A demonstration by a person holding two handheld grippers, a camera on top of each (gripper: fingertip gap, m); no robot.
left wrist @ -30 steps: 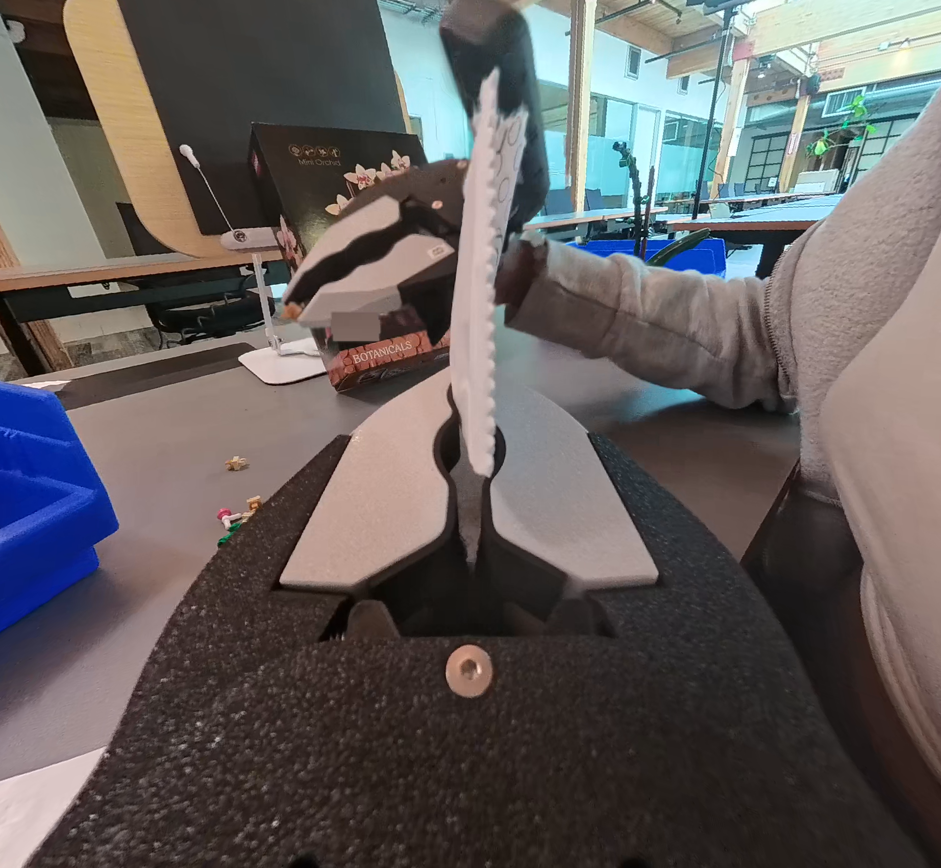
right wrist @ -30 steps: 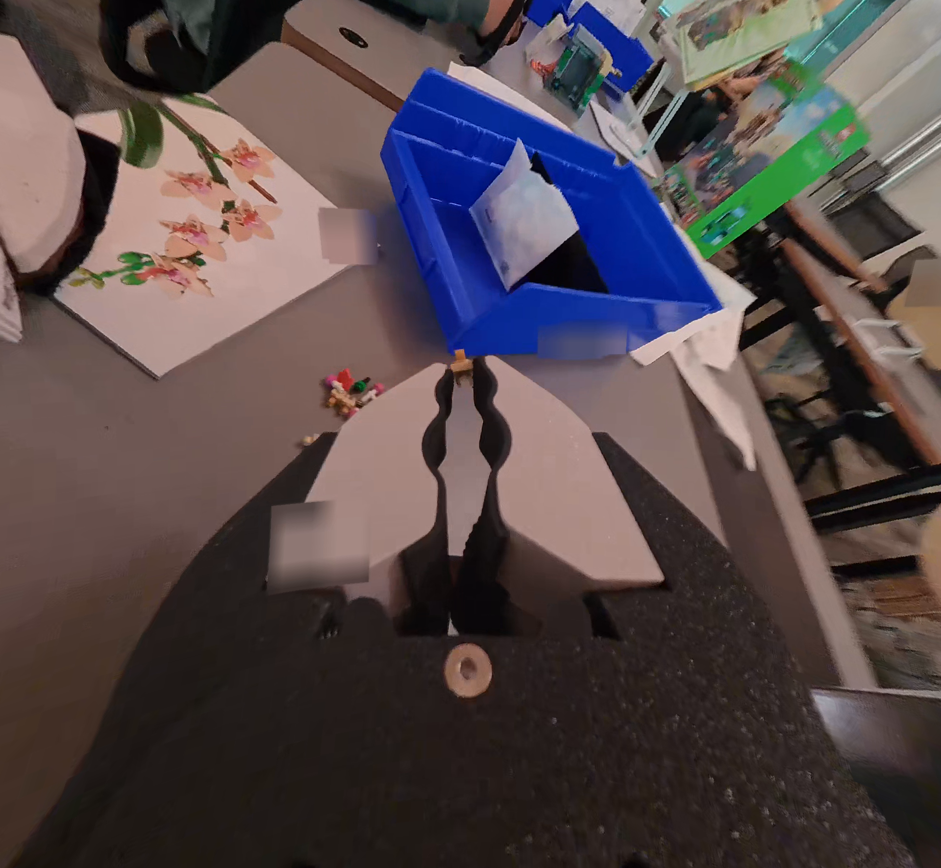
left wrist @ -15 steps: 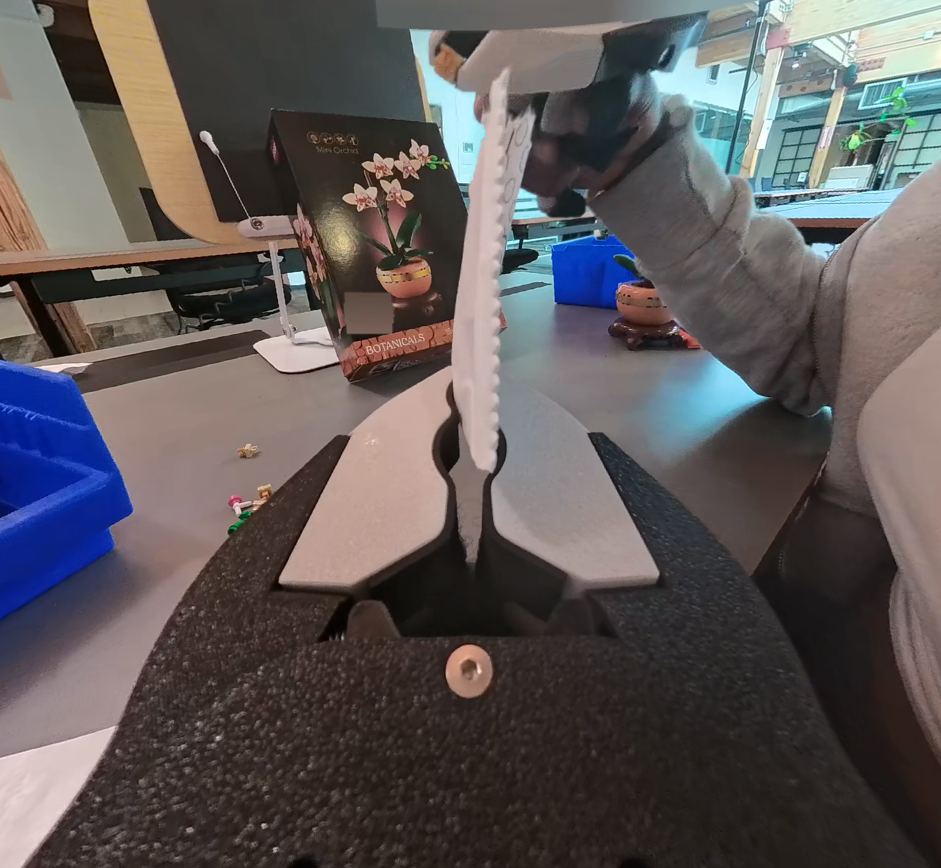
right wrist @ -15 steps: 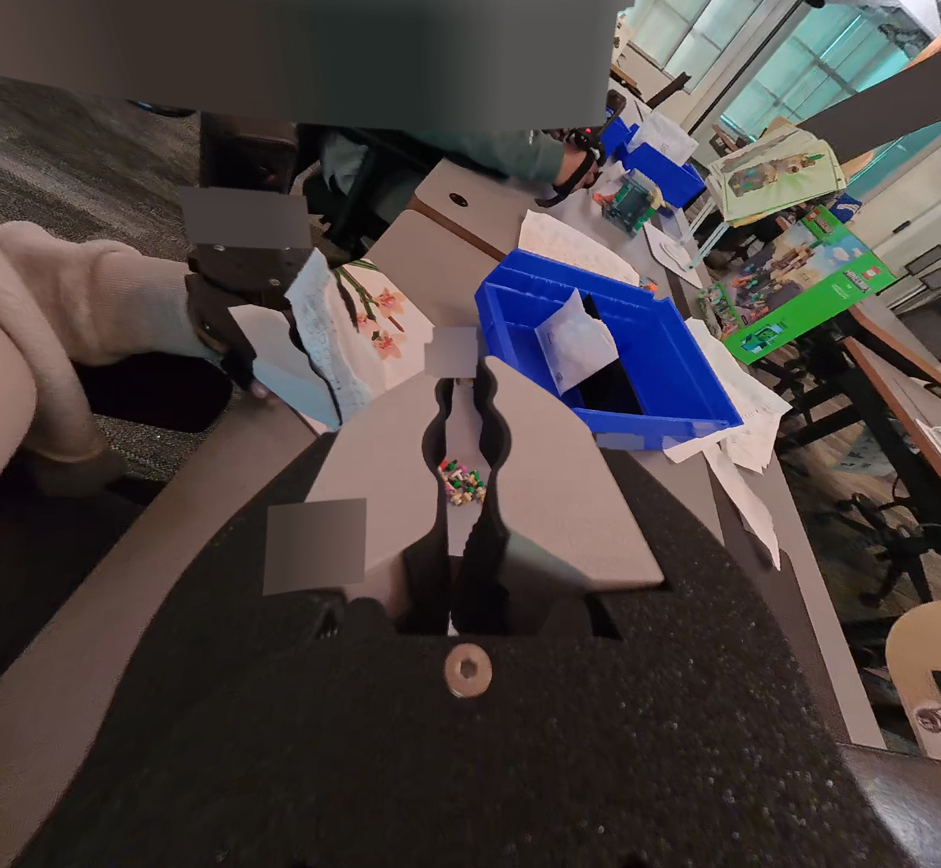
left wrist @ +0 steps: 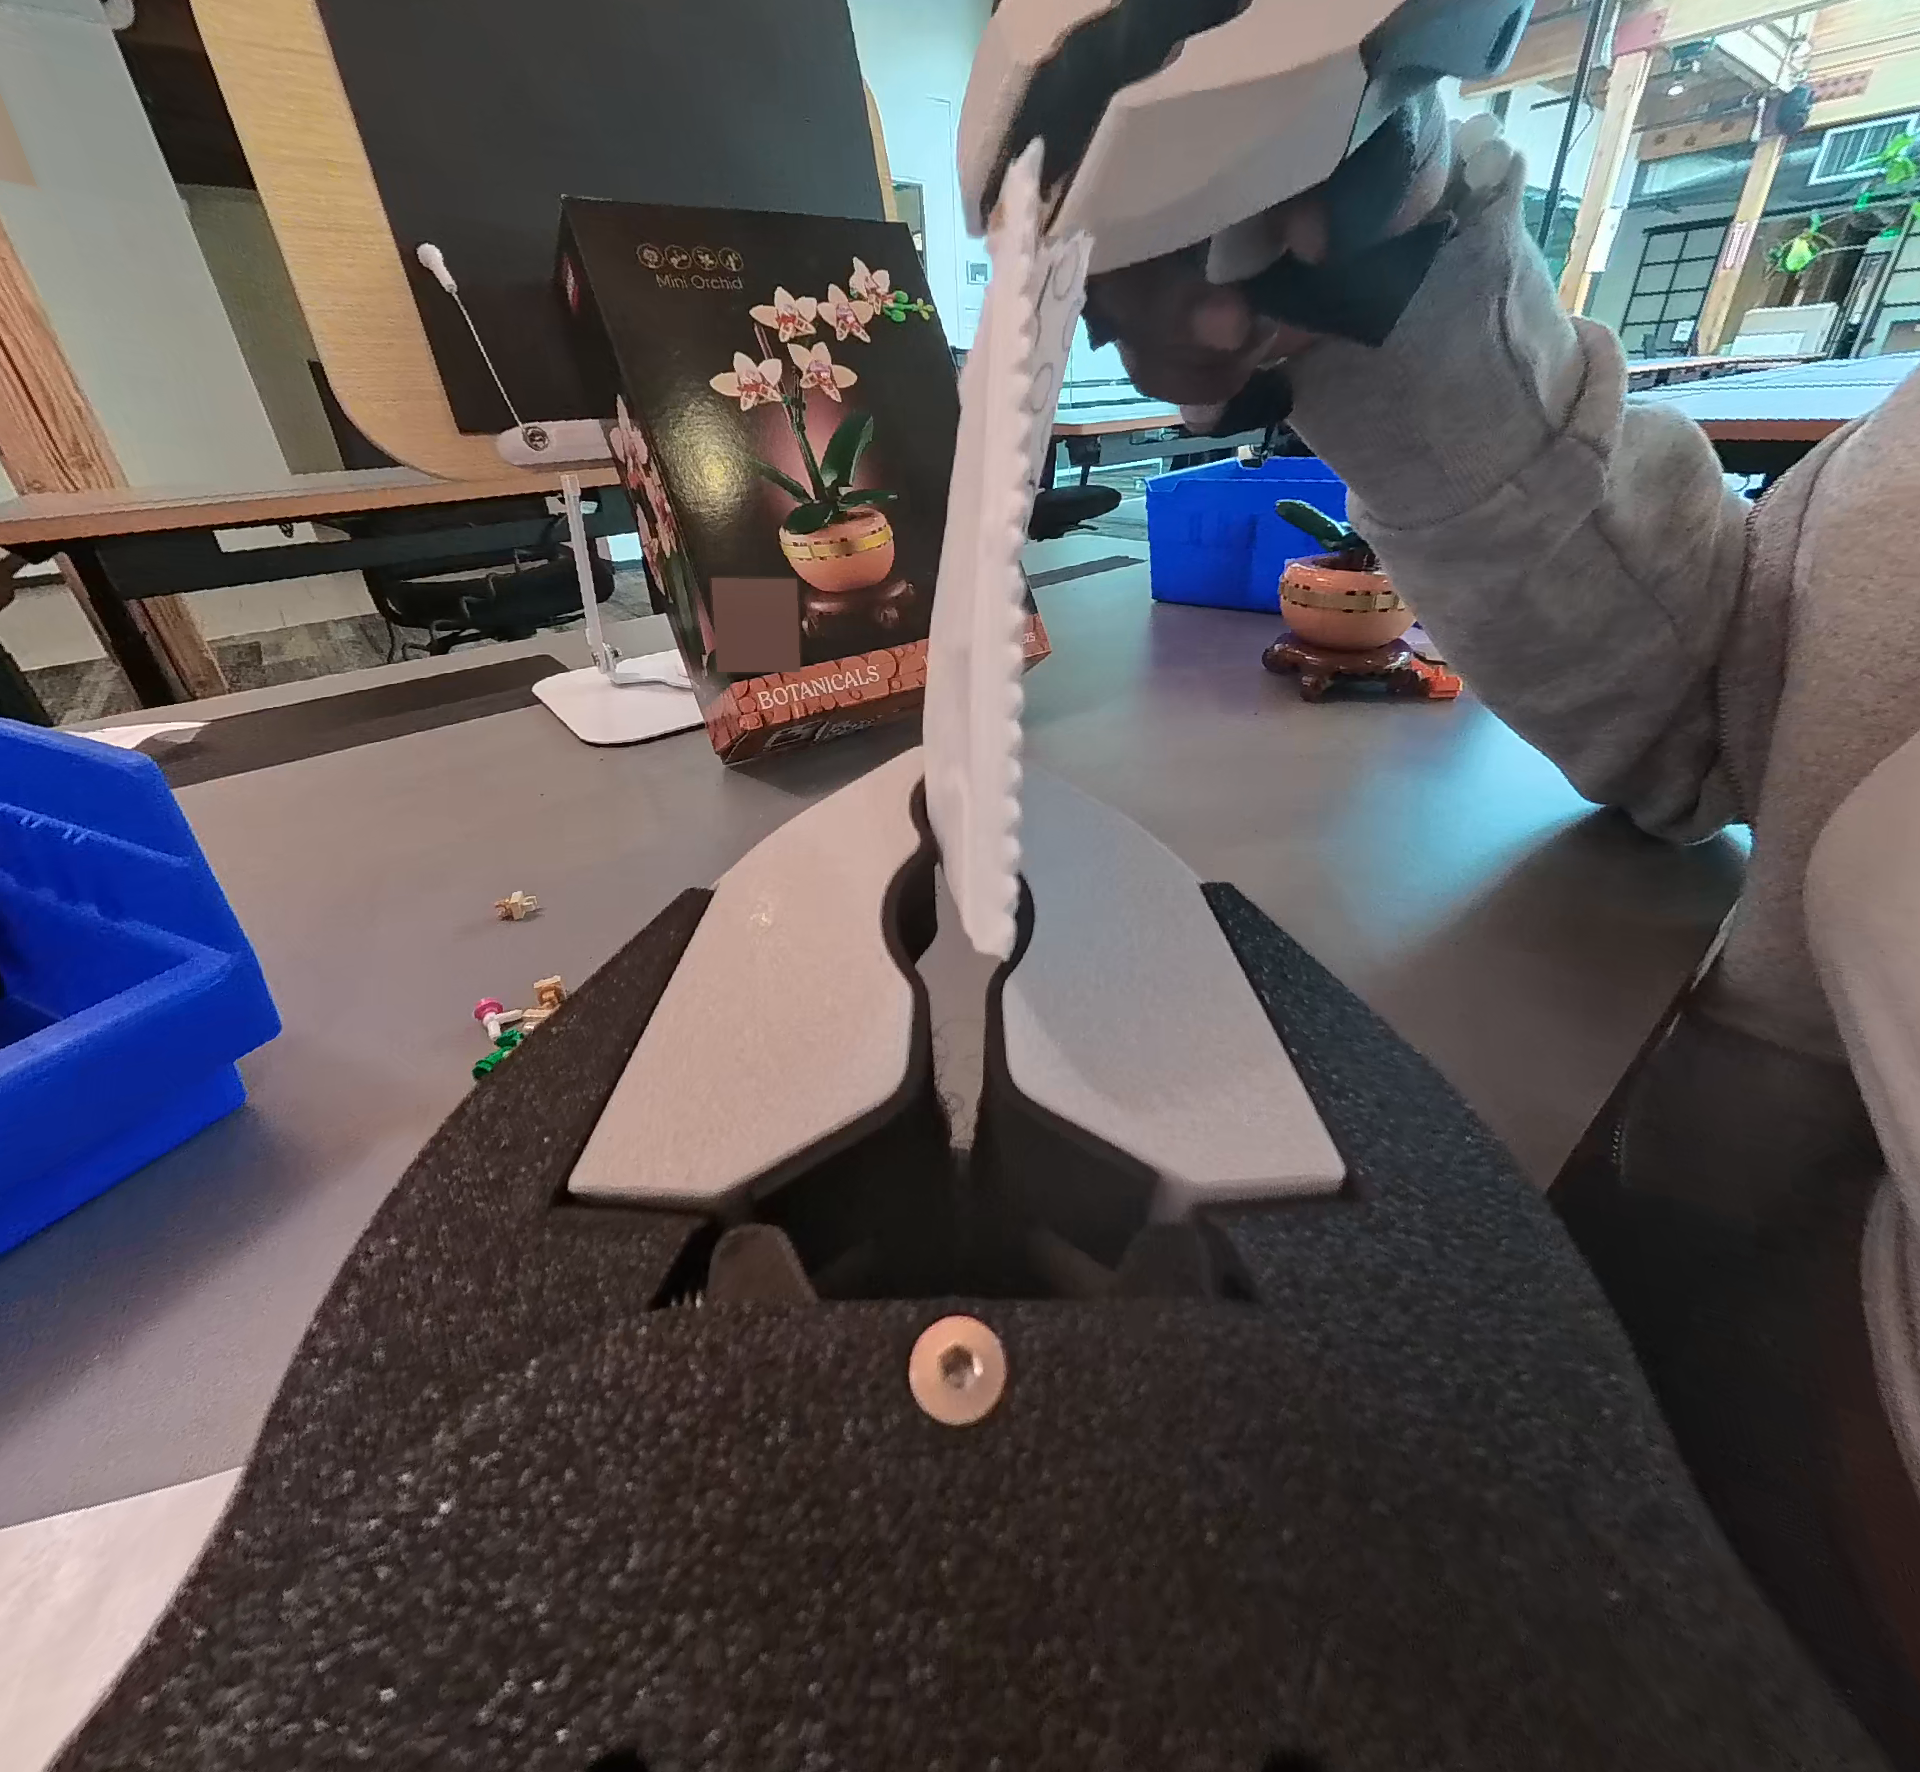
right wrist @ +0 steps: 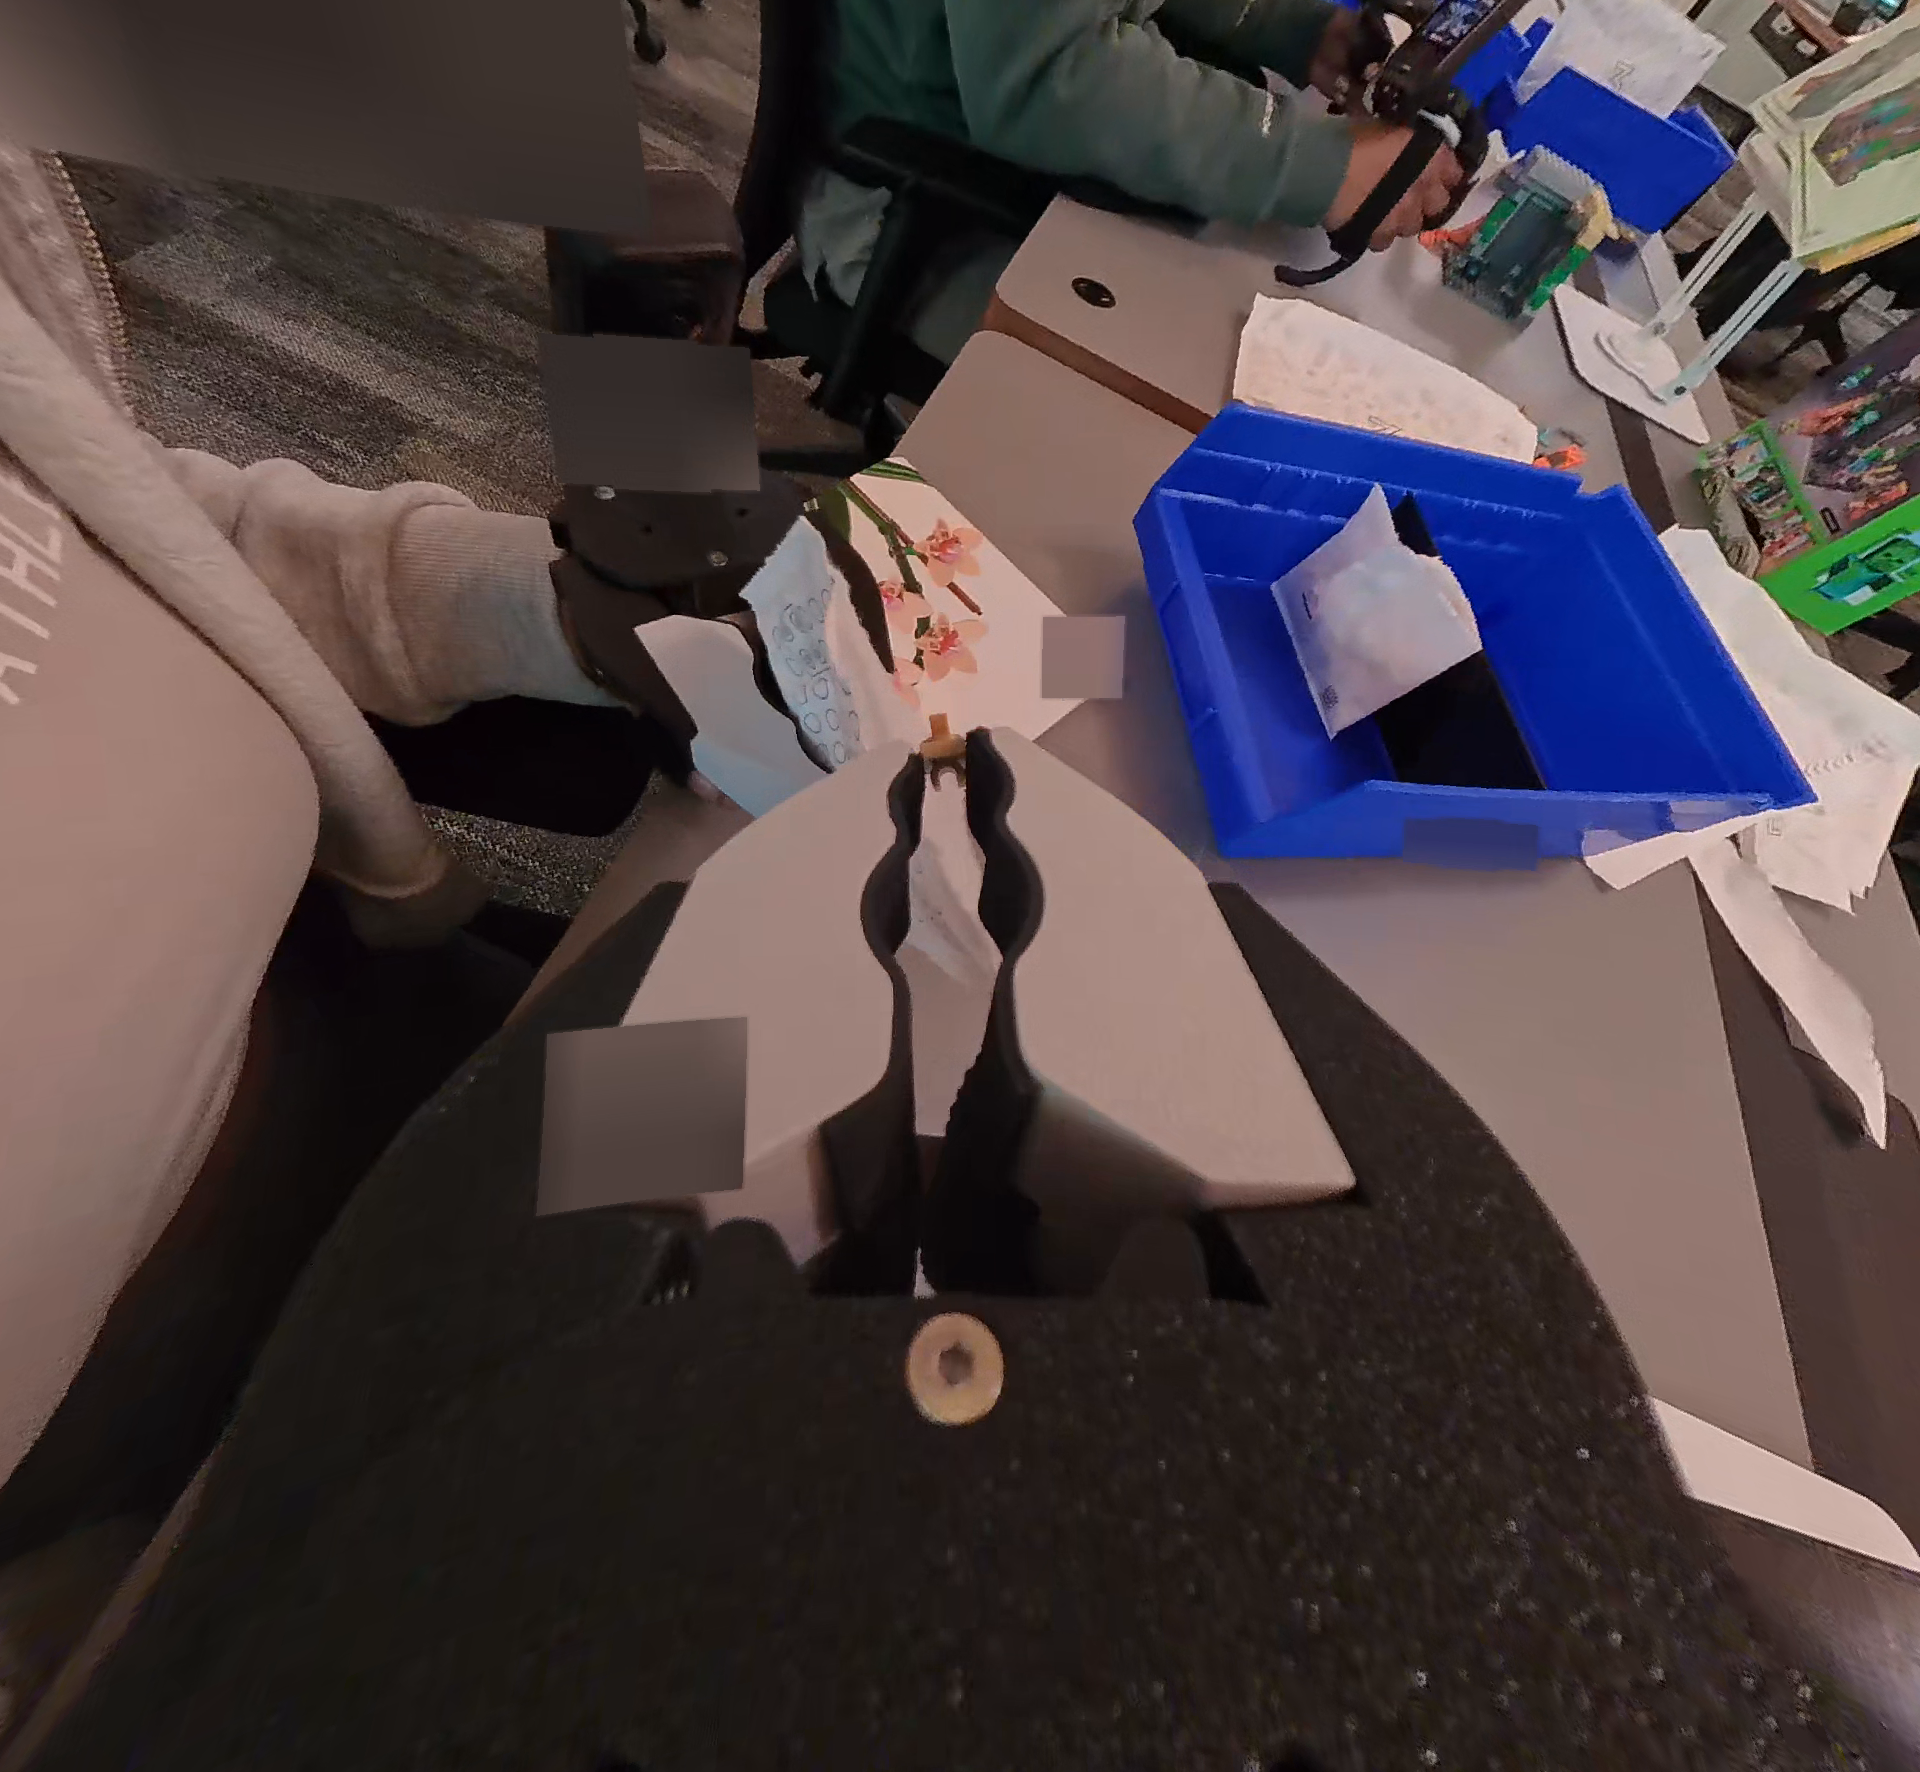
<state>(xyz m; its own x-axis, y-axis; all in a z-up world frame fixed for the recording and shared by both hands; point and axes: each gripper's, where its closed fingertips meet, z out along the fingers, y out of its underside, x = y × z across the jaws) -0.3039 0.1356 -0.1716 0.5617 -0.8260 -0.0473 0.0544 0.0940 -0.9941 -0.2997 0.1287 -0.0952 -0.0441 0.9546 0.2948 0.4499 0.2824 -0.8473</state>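
Observation:
My left gripper [left wrist: 961, 792] is shut on the lower end of a white paper bag [left wrist: 987, 569] with a serrated edge and holds it upright above the grey table [left wrist: 1299, 808]. My right gripper [right wrist: 943, 754] is shut on a small tan brick piece [right wrist: 940, 743]. In the left wrist view the right gripper [left wrist: 1027, 176] is tilted down with its tips at the bag's top edge. The right wrist view shows the left gripper [right wrist: 764, 683] and the bag [right wrist: 805, 673] just beyond the tan piece. I cannot tell whether the piece touches the bag.
A dark orchid box [left wrist: 790, 496] and a white stand [left wrist: 613, 709] are behind the bag, a potted brick orchid [left wrist: 1340, 610] to the right. Loose small pieces [left wrist: 514, 1016] lie beside a blue bin [right wrist: 1621, 683] holding another white bag [right wrist: 1371, 621]. An orchid booklet [right wrist: 940, 600] and papers [right wrist: 1818, 787] lie nearby. About 8 cm separates my left fingertips from my right.
My right gripper has lifted from the table with the tan piece and come over to the top of the bag. My left gripper has kept the bag upright, nearly still.

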